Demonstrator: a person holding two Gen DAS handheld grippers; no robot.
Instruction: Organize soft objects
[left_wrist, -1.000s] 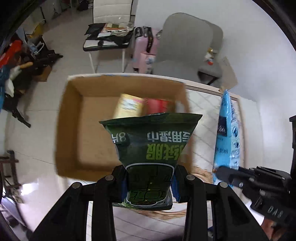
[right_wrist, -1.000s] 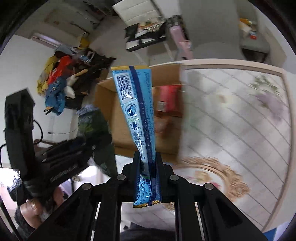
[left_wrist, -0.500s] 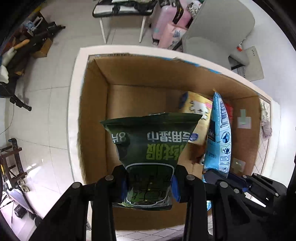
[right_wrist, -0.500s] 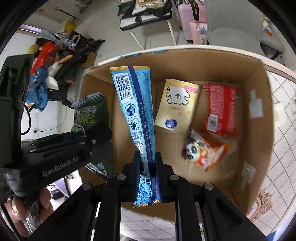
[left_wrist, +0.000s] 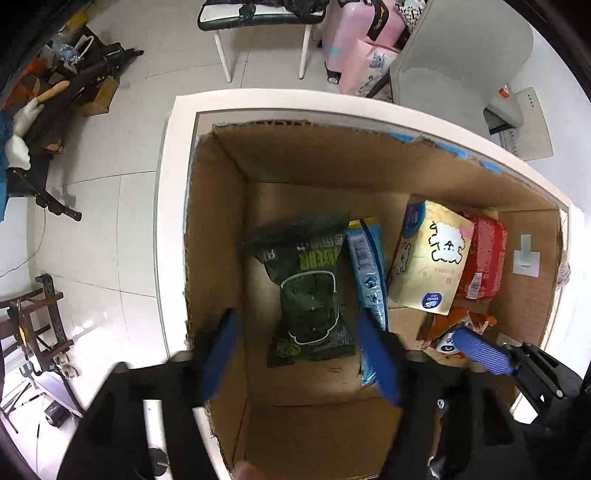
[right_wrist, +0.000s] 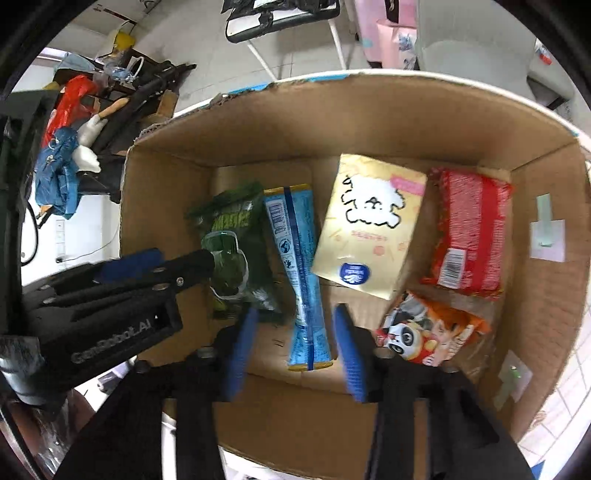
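A green snack bag (left_wrist: 310, 291) lies on the floor of the cardboard box (left_wrist: 218, 229), and a blue packet (left_wrist: 369, 280) lies on edge beside it to the right. My left gripper (left_wrist: 299, 354) is open and empty just above the green bag. My right gripper (right_wrist: 293, 350) is open and empty above the blue packet (right_wrist: 301, 273), with the green bag (right_wrist: 232, 251) to its left. The left gripper also shows at the left in the right wrist view (right_wrist: 155, 266).
The box also holds a yellow tissue pack (right_wrist: 369, 225), a red pack (right_wrist: 472, 236) and an orange panda bag (right_wrist: 424, 336). The box (right_wrist: 369, 122) stands on a white-edged table (left_wrist: 166, 221). A grey chair (left_wrist: 461, 66) and a pink suitcase (left_wrist: 354, 40) stand beyond.
Both grippers have opened and let go. The green bag and the blue packet have dropped from the jaws onto the box floor, side by side.
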